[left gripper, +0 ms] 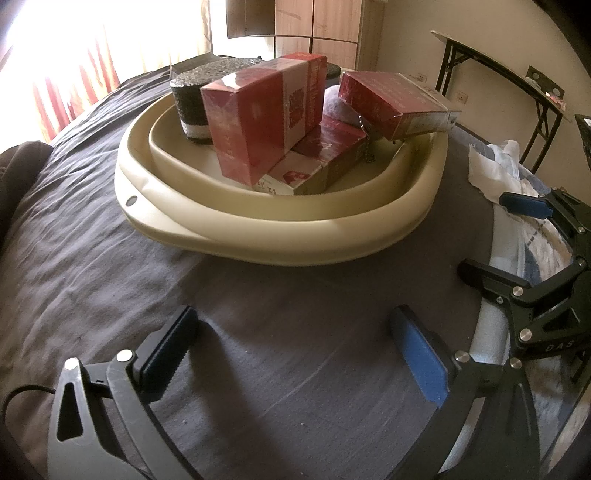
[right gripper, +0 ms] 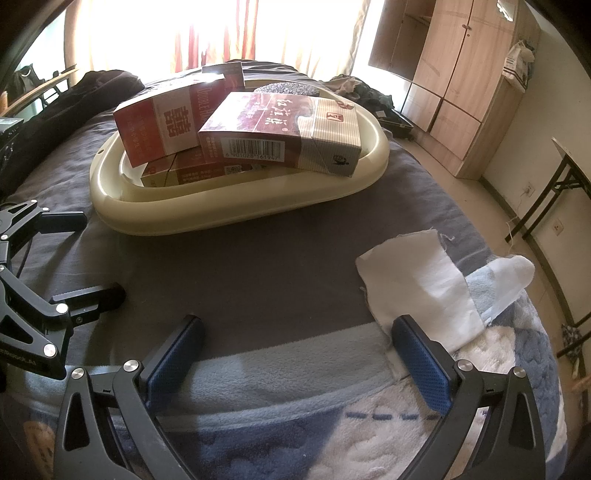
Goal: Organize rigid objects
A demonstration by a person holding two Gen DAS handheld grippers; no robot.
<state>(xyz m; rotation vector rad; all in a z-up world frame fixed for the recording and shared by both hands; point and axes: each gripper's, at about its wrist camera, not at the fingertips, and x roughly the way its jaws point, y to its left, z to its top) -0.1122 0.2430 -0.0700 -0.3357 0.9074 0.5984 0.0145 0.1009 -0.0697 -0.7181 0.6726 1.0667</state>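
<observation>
1. Cream plastic forms the shallow basin, which is set on a dark grey bedsheet in the middle of a bed.
2. Several red boxes are piled inside the basin: a tall red box is stood on end near the centre, and a flatter red-and-white box is laid beneath it.
3. A third red carton is tilted over the basin's far right rim in the left wrist view; in the right wrist view the same carton is seen in front with its barcode side facing the camera.
4. A dark speckled round block with a white band at its base is stood at the back left of the basin, touching the tall box.
5. The left gripper is held low over the bare sheet, near the basin; its fingers are spread wide and nothing is held between them.
6. The right gripper is likewise spread wide and empty, above the edge of a blue-and-white fleece blanket.
7. A white cloth is laid on the blanket, with the right finger's blue pad just beside it.
8. A wooden wardrobe is seen beyond the bed, with bright curtains behind.
</observation>
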